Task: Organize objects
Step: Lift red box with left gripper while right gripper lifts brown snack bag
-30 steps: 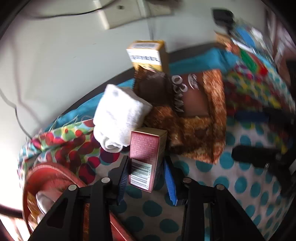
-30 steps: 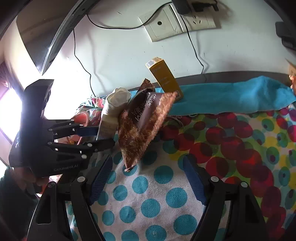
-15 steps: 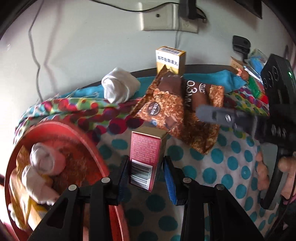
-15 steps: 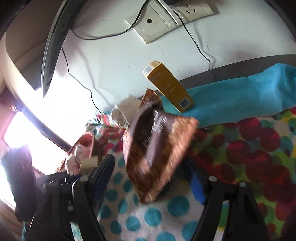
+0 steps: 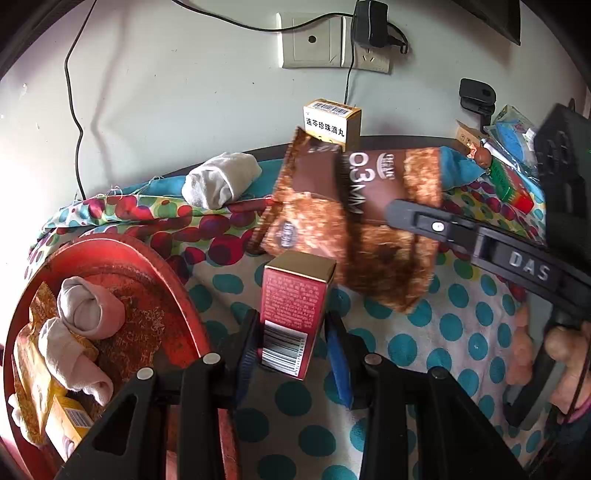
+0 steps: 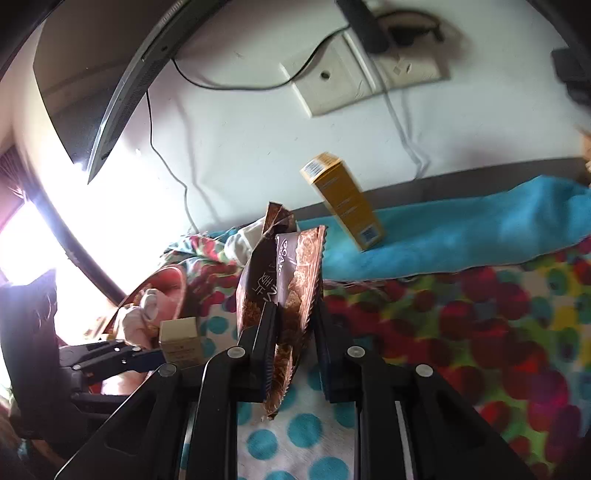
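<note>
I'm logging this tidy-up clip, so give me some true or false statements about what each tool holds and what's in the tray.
1. The left tool grips a dark red cardboard box. True.
2. The right tool is empty. False: it pinches a brown foil snack bag.
3. Rolled pale socks lie in the round red tray. True.
4. The yellow carton lies in the tray. False: it stands by the wall.

White wall (image 5: pixel 184 92) behind, socket plate (image 5: pixel 314 44) with plugged charger (image 5: pixel 369 26). Strong window glare (image 6: pixel 22 236) at left. Polka-dot cloth (image 5: pixel 424 350) over table.
</note>
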`<state>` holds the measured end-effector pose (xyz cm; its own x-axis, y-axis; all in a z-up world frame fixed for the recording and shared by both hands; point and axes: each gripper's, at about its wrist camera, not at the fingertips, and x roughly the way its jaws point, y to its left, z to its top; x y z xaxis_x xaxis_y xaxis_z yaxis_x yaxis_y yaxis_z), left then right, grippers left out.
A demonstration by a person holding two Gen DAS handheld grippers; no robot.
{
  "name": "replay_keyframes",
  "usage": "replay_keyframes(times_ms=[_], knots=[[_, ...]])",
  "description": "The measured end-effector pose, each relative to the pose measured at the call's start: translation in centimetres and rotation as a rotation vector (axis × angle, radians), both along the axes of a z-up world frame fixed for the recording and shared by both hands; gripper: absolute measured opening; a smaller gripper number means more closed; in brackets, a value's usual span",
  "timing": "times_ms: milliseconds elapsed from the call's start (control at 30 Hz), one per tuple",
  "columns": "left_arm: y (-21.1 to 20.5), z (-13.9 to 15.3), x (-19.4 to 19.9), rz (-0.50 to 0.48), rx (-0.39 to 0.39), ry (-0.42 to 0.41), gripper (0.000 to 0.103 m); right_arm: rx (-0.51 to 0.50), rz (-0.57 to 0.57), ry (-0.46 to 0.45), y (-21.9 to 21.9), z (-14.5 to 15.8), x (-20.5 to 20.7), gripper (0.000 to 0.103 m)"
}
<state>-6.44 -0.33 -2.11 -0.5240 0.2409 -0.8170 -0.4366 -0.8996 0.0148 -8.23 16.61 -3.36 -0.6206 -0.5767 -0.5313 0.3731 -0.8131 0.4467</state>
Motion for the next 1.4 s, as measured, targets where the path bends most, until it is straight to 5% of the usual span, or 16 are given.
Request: replay_keyframes(times_ms=[367, 633, 967, 1133, 1267, 1400], knots=[[0.8, 1.4, 1.7, 0.021, 0.011, 0.045, 0.035, 0.254, -0.172, 0.146, 3.0, 1.9, 3.9, 0.018], [1.2, 2.8, 3.1, 0.039, 0.029, 0.086, 0.035, 0.411, -0.17, 0.188, 0.9, 1.9, 4.1, 0.017], [0.8, 2.6, 3.4, -0.012, 0.031, 0.106, 0.035, 0.414, -0.186, 0.175, 1.2, 1.9, 4.0, 0.017], [0.8, 1.7, 2.6, -0.041, -0.005, 0.08, 0.041, 0.392, -0.166, 0.162, 1.4, 1.8, 3.8, 0.017], [1.2, 1.8, 1.3, -0.103, 0.084, 0.002, 0.056, 0.361, -0.158, 0.15, 1.8, 1.7, 3.7, 0.017], [3.7, 0.8, 0.1, -0.169, -0.068, -0.02, 0.057, 0.332, -0.155, 0.137, 2.1, 1.6, 3.5, 0.017]])
